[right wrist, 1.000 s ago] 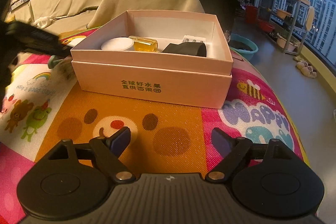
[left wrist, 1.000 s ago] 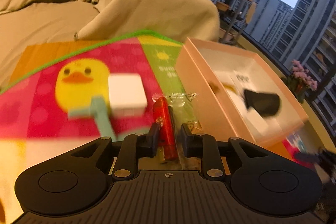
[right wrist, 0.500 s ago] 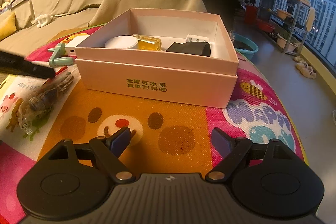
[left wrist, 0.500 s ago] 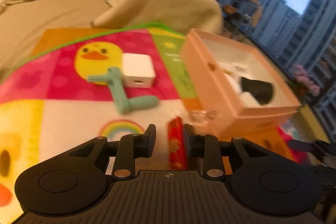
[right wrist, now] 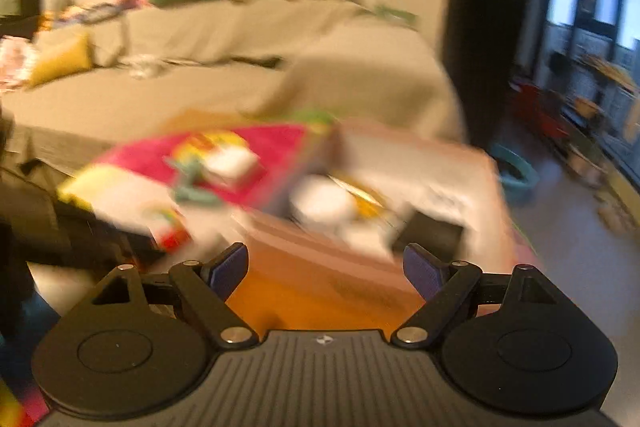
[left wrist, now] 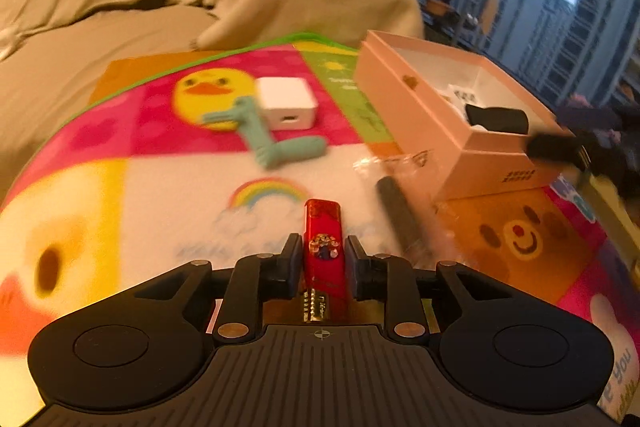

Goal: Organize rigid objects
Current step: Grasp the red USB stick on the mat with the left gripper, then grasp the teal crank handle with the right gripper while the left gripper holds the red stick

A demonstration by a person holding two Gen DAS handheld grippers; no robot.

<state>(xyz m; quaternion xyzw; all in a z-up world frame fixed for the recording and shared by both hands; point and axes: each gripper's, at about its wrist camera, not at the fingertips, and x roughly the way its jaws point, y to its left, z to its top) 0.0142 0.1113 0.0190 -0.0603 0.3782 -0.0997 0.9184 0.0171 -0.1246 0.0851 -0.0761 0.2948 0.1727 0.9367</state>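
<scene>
Red lighter between the left gripper pads, jaws closing on it — above the colourful mat, near the pink box. Right gripper spread wide, seemingly empty — view blurred.

A beige-covered sofa stood behind the cartoon play mat; high-rise buildings showed through the window.

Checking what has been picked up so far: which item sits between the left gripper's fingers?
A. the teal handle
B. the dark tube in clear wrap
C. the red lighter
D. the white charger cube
C: the red lighter stands between the left gripper fingers, which are closing on it; the others lie on the mat.
</scene>
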